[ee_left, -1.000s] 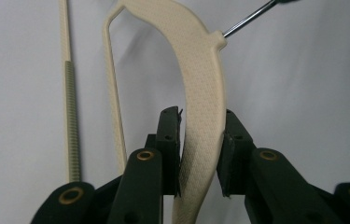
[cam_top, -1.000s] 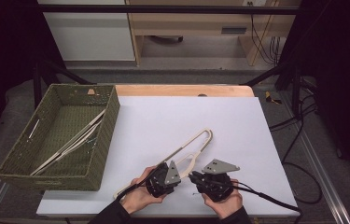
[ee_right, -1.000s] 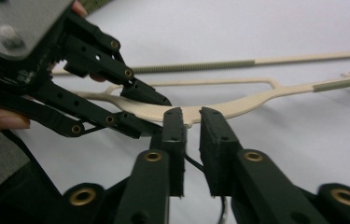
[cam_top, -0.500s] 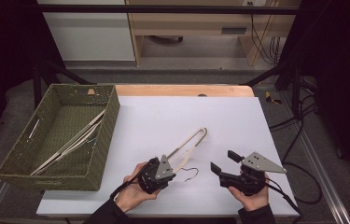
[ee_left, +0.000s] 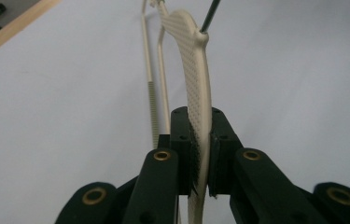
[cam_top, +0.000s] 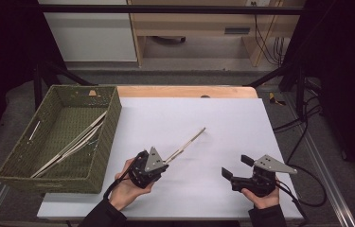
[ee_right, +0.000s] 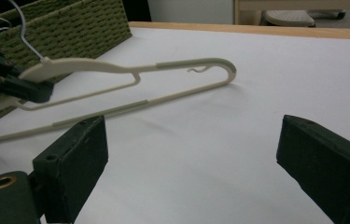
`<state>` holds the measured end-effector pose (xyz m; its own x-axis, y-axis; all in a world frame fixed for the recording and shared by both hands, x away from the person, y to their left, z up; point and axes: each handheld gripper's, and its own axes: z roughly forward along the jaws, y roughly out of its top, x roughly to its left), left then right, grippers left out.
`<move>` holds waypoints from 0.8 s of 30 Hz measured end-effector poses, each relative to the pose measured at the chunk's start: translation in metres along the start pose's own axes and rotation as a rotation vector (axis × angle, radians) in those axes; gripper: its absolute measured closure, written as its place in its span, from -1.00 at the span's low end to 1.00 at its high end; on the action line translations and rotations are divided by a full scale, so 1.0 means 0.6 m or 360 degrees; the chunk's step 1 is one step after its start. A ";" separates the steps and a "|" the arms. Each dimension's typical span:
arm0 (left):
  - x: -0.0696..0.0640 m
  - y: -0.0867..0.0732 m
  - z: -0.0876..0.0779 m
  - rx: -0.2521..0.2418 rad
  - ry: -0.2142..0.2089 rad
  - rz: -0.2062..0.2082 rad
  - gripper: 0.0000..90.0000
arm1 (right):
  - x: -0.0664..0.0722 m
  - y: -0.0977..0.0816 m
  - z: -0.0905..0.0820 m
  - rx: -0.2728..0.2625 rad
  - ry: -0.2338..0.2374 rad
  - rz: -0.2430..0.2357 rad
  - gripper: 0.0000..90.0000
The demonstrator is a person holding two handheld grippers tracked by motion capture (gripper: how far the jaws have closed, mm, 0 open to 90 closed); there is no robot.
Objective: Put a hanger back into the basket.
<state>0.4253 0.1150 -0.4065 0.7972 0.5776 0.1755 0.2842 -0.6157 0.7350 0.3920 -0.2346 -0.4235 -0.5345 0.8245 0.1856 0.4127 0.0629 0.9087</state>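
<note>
A cream plastic hanger (cam_top: 184, 144) with a metal hook stands tilted on its edge over the white table (cam_top: 241, 118), its far end resting on the surface. My left gripper (cam_top: 161, 164) is shut on the hanger's flat textured neck (ee_left: 196, 60), with both pads of the left gripper (ee_left: 200, 140) pressed against it. Off to the right, my right gripper (cam_top: 235, 167) has just been opening and its jaws stand wide with nothing between them. In the right gripper view the hanger (ee_right: 163, 67) stretches across beyond the right gripper (ee_right: 196, 154), and the left gripper (ee_right: 16, 84) holds its left end.
A green woven basket (cam_top: 106, 137) sits at the table's left edge with several similar hangers (cam_top: 71, 144) inside; it also shows in the right gripper view (ee_right: 70, 23). A wooden strip (cam_top: 184, 91) borders the table's far edge.
My right gripper let go of the hanger, opened wide and moved off to the right. My left gripper rose slightly and turned the hanger from lying flat to standing on edge.
</note>
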 end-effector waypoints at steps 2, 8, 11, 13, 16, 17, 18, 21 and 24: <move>0.010 -0.002 -0.004 -0.0013 0.0027 -0.0025 0.88 | -0.005 -0.002 0.000 0.0010 -0.0012 0.0008 -0.79; 0.030 -0.009 -0.015 -0.0039 0.0064 -0.0085 0.91 | -0.013 -0.007 -0.001 0.0027 -0.0042 0.0020 -0.80; 0.033 -0.008 -0.026 -0.0057 0.0060 -0.0096 0.91 | -0.014 -0.007 -0.003 0.0029 -0.0051 0.0010 -0.80; 0.035 -0.005 -0.035 -0.0064 0.0054 -0.0080 0.91 | -0.015 -0.006 -0.005 0.0026 -0.0051 -0.0004 -0.82; 0.034 0.002 -0.054 -0.0131 0.0037 -0.0102 0.91 | -0.016 -0.005 -0.008 0.0027 -0.0066 -0.0031 -0.83; 0.034 0.004 -0.060 -0.0140 0.0034 -0.0097 0.91 | -0.016 -0.005 -0.009 0.0024 -0.0065 -0.0031 -0.83; 0.033 0.006 -0.065 -0.0162 0.0028 -0.0102 0.91 | -0.017 -0.004 -0.011 0.0017 -0.0063 -0.0035 -0.83; 0.032 0.011 -0.076 -0.0194 0.0021 -0.0102 0.91 | -0.020 -0.003 -0.013 0.0006 -0.0073 -0.0060 -0.83; 0.032 0.022 -0.102 -0.0255 -0.0005 -0.0114 0.91 | -0.020 0.000 -0.017 0.0002 -0.0079 -0.0034 -0.83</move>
<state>0.4118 0.1507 -0.3533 0.7797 0.6152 0.1169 0.2523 -0.4795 0.8405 0.3909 -0.2504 -0.4218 -0.5060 0.8499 0.1472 0.4024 0.0817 0.9118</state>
